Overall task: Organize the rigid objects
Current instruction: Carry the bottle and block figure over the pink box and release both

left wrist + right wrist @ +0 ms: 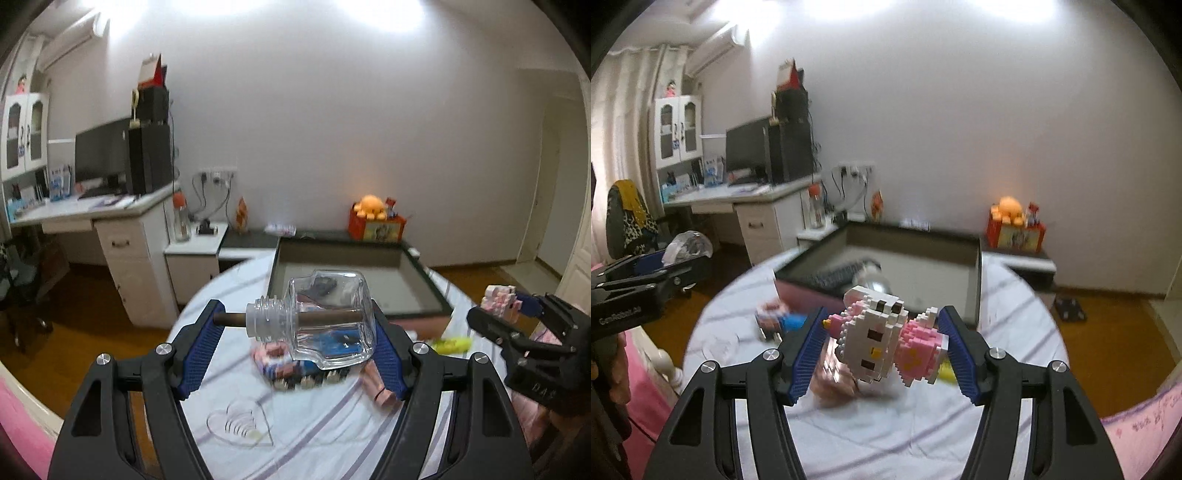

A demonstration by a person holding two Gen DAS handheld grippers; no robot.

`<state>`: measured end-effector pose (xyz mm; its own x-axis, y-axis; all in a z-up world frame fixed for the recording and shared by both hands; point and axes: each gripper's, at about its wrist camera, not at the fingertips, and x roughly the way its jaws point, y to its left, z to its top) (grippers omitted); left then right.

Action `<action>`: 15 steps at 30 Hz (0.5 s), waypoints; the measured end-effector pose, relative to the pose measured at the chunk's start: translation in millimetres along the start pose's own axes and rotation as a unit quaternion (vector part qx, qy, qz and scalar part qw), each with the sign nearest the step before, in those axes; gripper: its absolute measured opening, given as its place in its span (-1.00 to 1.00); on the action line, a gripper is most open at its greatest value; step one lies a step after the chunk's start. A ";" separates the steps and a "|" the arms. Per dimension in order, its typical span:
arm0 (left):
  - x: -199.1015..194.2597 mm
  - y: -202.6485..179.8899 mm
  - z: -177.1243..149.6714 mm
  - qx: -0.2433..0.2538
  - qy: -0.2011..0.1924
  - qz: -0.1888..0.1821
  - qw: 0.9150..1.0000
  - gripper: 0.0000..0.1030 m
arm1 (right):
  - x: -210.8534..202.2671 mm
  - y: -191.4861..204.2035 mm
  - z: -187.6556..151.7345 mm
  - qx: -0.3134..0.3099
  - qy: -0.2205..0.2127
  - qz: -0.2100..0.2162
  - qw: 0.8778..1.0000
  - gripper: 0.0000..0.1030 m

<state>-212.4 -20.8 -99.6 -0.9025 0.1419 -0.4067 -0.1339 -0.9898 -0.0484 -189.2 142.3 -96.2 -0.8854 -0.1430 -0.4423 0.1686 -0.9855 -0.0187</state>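
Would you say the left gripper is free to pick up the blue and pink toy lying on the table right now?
Probably not: the left gripper is already shut on the glass bottle, which hangs directly over the blue and pink toy.

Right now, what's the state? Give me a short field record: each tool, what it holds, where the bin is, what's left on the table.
left tool: shut on glass bottle, bottle lying sideways, rod through its neck, lifted above the table
right tool: shut on block figure, white and pink, held clear of the table
tray: dark, shallow, at the table's far edge; a dark keyboard-like item inside, blurred
table: round, striped cloth
left on table: blurred small toys below the bottle
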 end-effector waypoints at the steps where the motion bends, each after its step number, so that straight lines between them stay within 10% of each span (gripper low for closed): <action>1: -2.8 -0.5 4.7 -0.001 -0.007 -0.002 1.000 0.47 | -3.4 2.5 5.2 -0.003 -0.011 0.001 1.000 0.23; 15: -1.4 -14.2 39.9 0.026 -0.033 0.007 0.999 0.47 | -5.9 3.9 45.0 -0.015 -0.053 0.002 0.998 0.23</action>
<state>-225.6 -6.5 -61.9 -0.9291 0.1297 -0.3462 -0.1402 -0.9901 0.0053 -202.8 135.2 -53.3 -0.9250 -0.1575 -0.3459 0.1842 -0.9818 -0.0455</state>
